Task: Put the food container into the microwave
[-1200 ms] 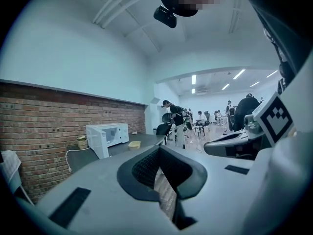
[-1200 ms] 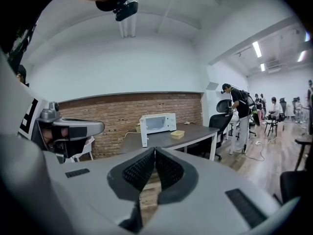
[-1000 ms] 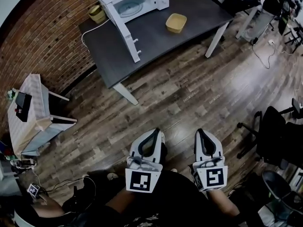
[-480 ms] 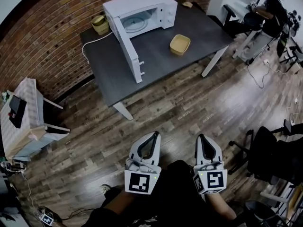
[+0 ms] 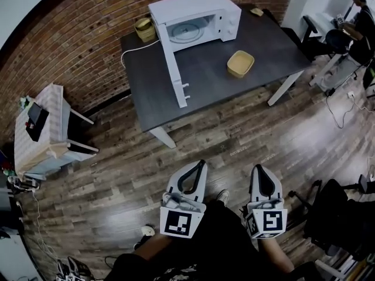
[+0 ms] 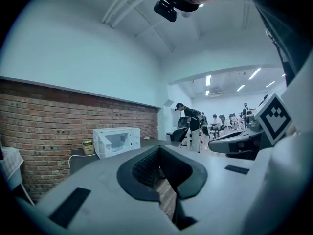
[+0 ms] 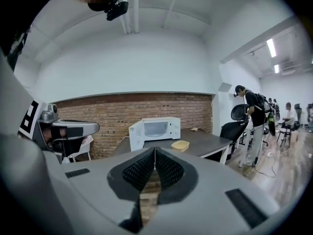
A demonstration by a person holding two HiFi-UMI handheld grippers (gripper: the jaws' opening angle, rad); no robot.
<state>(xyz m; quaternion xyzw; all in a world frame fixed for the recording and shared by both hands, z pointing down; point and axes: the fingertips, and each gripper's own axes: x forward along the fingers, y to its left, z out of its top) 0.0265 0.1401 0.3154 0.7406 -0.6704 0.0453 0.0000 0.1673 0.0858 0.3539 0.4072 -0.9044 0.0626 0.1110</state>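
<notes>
Above the plank floor (image 5: 246, 139), well short of the table, I hold both grippers out in front of me with nothing in them. The left gripper (image 5: 201, 164) has its jaws pressed together on air; the right gripper (image 5: 258, 170) likewise, its ribbed pads meeting tip to tip.

Beyond them stands the dark tabletop (image 5: 208, 84). The food container (image 5: 241, 63), a shallow yellow tub, sits untouched toward its right end, near the front edge. The white microwave (image 5: 218, 12) stands along the far edge with its door (image 5: 175, 69) swung wide toward the near edge, so the cavity and turntable are open to view. A small basket (image 5: 144, 28) sits at the far left corner beside it.

As I judge it, the step in hand is the walk-up — no grasp has begun. The next move calls for closing the gap to the front edge and opening one pair of jaws. They should take the container by its rim and keep it level, then swing left past the open door and set it on the turntable.
</notes>
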